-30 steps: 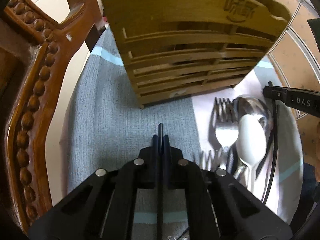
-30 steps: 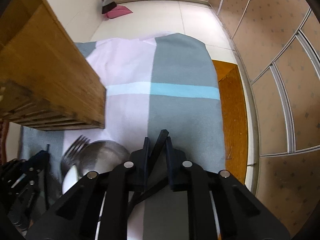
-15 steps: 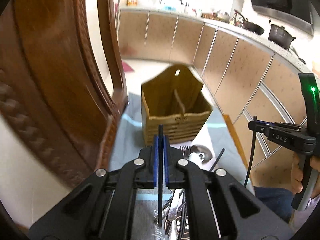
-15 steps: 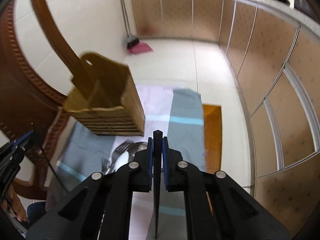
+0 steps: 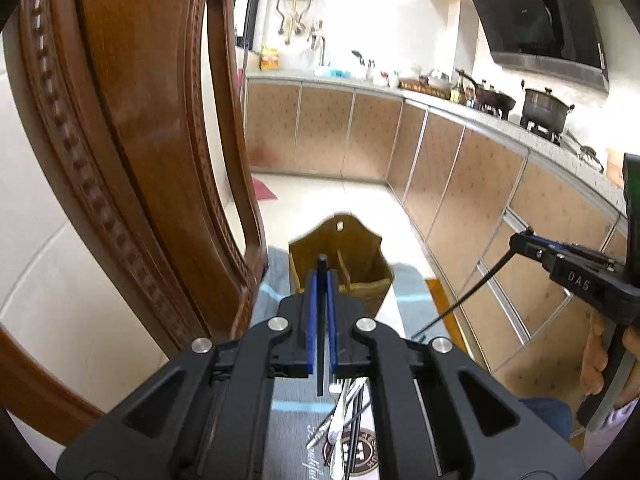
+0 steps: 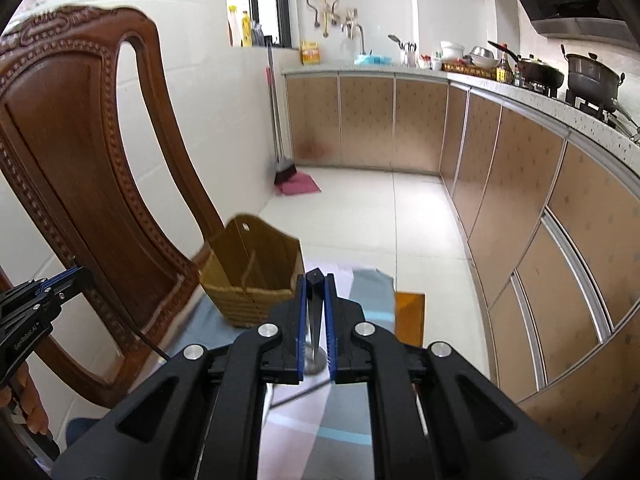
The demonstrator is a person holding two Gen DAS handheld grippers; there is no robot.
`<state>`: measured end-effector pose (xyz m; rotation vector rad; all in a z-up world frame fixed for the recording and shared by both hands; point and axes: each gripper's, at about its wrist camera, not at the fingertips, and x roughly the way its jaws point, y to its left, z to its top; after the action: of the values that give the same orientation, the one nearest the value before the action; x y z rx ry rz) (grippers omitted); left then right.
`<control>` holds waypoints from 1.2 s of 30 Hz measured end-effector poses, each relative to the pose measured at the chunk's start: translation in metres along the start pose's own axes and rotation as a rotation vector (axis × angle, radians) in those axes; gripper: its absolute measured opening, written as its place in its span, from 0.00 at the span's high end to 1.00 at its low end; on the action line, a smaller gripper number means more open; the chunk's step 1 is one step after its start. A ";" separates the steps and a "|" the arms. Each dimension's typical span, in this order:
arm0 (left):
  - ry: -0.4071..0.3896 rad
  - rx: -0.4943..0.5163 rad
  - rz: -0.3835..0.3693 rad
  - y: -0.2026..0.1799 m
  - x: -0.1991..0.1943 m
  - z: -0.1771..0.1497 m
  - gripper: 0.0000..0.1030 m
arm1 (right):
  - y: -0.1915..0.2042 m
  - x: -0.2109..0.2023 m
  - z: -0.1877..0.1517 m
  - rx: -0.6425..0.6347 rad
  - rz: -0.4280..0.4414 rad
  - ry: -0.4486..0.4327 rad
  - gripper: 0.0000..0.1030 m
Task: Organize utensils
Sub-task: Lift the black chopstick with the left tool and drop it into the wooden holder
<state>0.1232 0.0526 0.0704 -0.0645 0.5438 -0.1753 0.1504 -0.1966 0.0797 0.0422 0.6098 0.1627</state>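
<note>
chair (image 6: 80, 152): big carved wooden thing along the left edge of the cloth, easily the largest item here. Not part of the job, just something to keep from bumping.

cloth (image 6: 360, 292): grey, pink and blue checked, spread over whatever carries everything. I can't tell what's under it, so no calling it a bench.

caddy (image 6: 256, 276): slatted bamboo holder standing upright near the cloth's far edge, a divider down the middle, both compartments look empty. Light and stiff, so I'd guess it tips if a handle knocks the rim.

utensil pile (image 5: 344, 412): metal pieces plus black chopsticks lying together at the near edge, below the left tool. Steel is rigid but slick, so take those mid-handle.

left gripper (image 5: 322, 280): fingers clamped onto a black chopstick (image 5: 321, 360), held up in the air, stick running along the fingers and lined up with the caddy.

right gripper (image 6: 315, 292): fingers pinched on the other chopstick (image 6: 472, 292), which hangs slanted down toward the cloth.

handling: chopsticks are thin, light, stiff and smooth, so they pivot in the pinch. Gripping nearer the thick end should steady them.
</note>
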 end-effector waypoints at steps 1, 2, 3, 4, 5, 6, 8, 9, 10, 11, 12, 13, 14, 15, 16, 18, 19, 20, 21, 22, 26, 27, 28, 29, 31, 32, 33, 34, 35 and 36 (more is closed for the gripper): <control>-0.014 0.005 0.002 -0.002 -0.002 0.005 0.95 | 0.000 -0.005 0.005 0.006 0.003 -0.013 0.91; -0.034 0.009 0.003 -0.003 -0.005 0.014 0.95 | 0.002 -0.008 0.012 0.009 0.009 -0.031 0.91; -0.047 0.009 0.004 -0.003 -0.010 0.020 0.95 | 0.003 -0.009 0.017 0.010 0.012 -0.043 0.91; -0.065 0.008 0.007 -0.004 -0.012 0.030 0.95 | 0.005 -0.010 0.022 0.010 0.017 -0.057 0.91; -0.078 0.009 0.008 -0.006 -0.011 0.039 0.95 | 0.008 -0.010 0.029 0.011 0.022 -0.070 0.91; -0.093 0.016 0.007 -0.009 -0.011 0.050 0.95 | 0.010 -0.012 0.034 0.010 0.026 -0.077 0.92; -0.112 0.016 0.006 -0.012 -0.005 0.065 0.95 | 0.017 -0.011 0.049 0.002 0.036 -0.094 0.93; -0.116 0.013 0.008 -0.014 -0.002 0.072 0.95 | 0.019 -0.011 0.054 0.001 0.044 -0.099 0.93; -0.120 0.008 0.013 -0.015 0.004 0.080 0.95 | 0.020 -0.009 0.060 0.003 0.051 -0.109 0.93; -0.124 0.006 0.019 -0.017 0.009 0.086 0.95 | 0.022 -0.007 0.068 0.003 0.042 -0.125 0.93; -0.134 0.006 0.026 -0.019 0.017 0.093 0.95 | 0.024 -0.005 0.073 -0.001 0.036 -0.133 0.93; -0.142 0.004 0.032 -0.019 0.022 0.097 0.95 | 0.026 -0.001 0.080 -0.004 0.036 -0.143 0.93; -0.145 0.001 0.038 -0.020 0.029 0.101 0.95 | 0.027 0.002 0.085 -0.002 0.042 -0.153 0.93; -0.146 -0.004 0.041 -0.019 0.037 0.105 0.95 | 0.027 0.007 0.092 0.009 0.052 -0.176 0.93; -0.142 -0.014 0.040 -0.018 0.046 0.108 0.95 | 0.028 0.012 0.095 0.016 0.058 -0.186 0.93; -0.129 -0.027 0.038 -0.015 0.058 0.110 0.95 | 0.029 0.016 0.097 0.023 0.062 -0.192 0.93; -0.121 -0.035 0.042 -0.014 0.066 0.110 0.95 | 0.030 0.025 0.100 0.032 0.062 -0.203 0.93; -0.117 -0.039 0.047 -0.012 0.073 0.109 0.95 | 0.030 0.030 0.103 0.034 0.064 -0.208 0.93; -0.114 -0.042 0.049 -0.012 0.079 0.107 0.95 | 0.031 0.040 0.103 0.035 0.063 -0.210 0.93; -0.111 -0.051 0.052 -0.009 0.086 0.105 0.95 | 0.032 0.049 0.102 0.036 0.056 -0.209 0.93; -0.084 -0.070 0.049 0.004 0.109 0.091 0.95 | 0.035 0.087 0.090 0.050 0.068 -0.183 0.93; -0.079 -0.070 0.052 0.005 0.114 0.089 0.95 | 0.035 0.095 0.087 0.053 0.071 -0.173 0.93; -0.071 -0.072 0.054 0.007 0.121 0.085 0.95 | 0.035 0.107 0.080 0.055 0.075 -0.153 0.93; -0.064 -0.079 0.055 0.009 0.126 0.083 0.95 | 0.035 0.113 0.076 0.054 0.073 -0.143 0.93; -0.049 -0.092 0.049 0.012 0.136 0.077 0.95 | 0.036 0.128 0.067 0.054 0.068 -0.116 0.93; -0.041 -0.095 0.047 0.013 0.141 0.074 0.95 | 0.035 0.133 0.062 0.056 0.070 -0.105 0.93; -0.033 -0.097 0.046 0.013 0.145 0.071 0.95 | 0.033 0.137 0.059 0.059 0.070 -0.095 0.93; -0.025 -0.099 0.048 0.013 0.149 0.067 0.95 | 0.031 0.141 0.055 0.061 0.065 -0.083 0.93; -0.019 -0.100 0.049 0.014 0.151 0.065 0.95 | 0.029 0.143 0.052 0.064 0.062 -0.073 0.93; -0.014 -0.100 0.049 0.013 0.153 0.063 0.95 | 0.026 0.145 0.049 0.069 0.060 -0.062 0.93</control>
<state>0.2868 0.0386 0.0451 -0.1498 0.5394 -0.0997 0.2917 -0.1464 0.0403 0.1318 0.5526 0.1974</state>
